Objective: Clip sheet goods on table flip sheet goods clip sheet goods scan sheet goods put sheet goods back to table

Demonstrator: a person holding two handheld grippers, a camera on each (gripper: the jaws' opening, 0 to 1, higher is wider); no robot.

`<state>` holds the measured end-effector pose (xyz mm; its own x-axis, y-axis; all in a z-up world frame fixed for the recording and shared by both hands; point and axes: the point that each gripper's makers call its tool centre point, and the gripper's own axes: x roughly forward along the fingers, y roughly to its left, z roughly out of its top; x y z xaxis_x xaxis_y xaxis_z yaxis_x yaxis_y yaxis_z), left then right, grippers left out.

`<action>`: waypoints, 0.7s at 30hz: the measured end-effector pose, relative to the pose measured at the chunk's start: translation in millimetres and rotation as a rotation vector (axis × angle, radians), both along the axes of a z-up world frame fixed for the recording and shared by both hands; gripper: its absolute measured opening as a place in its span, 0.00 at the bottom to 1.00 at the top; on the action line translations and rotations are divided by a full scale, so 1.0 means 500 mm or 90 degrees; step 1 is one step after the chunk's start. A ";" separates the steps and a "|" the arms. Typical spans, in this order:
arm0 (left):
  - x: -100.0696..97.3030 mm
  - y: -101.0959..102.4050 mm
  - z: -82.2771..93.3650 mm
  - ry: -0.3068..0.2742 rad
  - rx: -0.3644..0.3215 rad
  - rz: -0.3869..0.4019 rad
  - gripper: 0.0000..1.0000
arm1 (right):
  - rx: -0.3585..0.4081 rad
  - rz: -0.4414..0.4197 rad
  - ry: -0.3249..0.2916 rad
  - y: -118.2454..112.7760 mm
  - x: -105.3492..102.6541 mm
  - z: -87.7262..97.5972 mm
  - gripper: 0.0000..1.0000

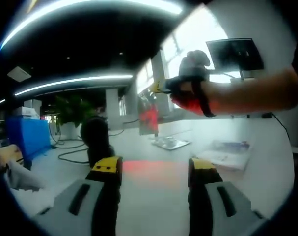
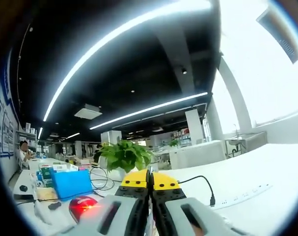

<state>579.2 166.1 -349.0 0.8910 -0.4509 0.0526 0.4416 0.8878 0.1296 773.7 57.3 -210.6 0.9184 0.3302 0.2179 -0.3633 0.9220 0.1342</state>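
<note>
Fingers of left gripper (image 1: 155, 173) spread over bare table (image 1: 153, 196); right gripper (image 2: 149, 183) fingers pressed together.

Long white strip lights (image 2: 129, 29) arc across a dark ceiling (image 2: 139, 73) at the top of both views. Bright tall windows (image 1: 198, 34) glare at upper right. A leafy green potted plant (image 2: 124, 155) stands mid-frame on a white table (image 2: 247, 167), beside a blue box (image 2: 70, 183).

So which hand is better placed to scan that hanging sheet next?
Probably right: the right tongs are shut on the sheet, held up beside what looks like the scanner, whose red glow falls on the table. The left tongs are open and empty.
</note>
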 end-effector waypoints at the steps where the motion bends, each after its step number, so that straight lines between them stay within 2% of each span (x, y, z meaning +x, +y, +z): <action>1: 0.000 0.000 0.000 0.000 0.000 0.000 0.46 | -0.001 0.001 0.000 0.000 -0.002 0.002 0.00; 10: 0.000 0.000 0.000 0.000 0.000 -0.001 0.46 | -0.018 0.047 0.003 -0.013 -0.024 0.039 0.00; 14: 0.000 0.000 0.000 -0.001 0.002 -0.001 0.46 | -0.051 0.068 0.013 -0.021 -0.031 0.042 0.00; 21: 0.001 -0.001 0.000 0.000 0.001 0.002 0.46 | -0.109 0.091 -0.003 -0.043 -0.052 0.040 0.00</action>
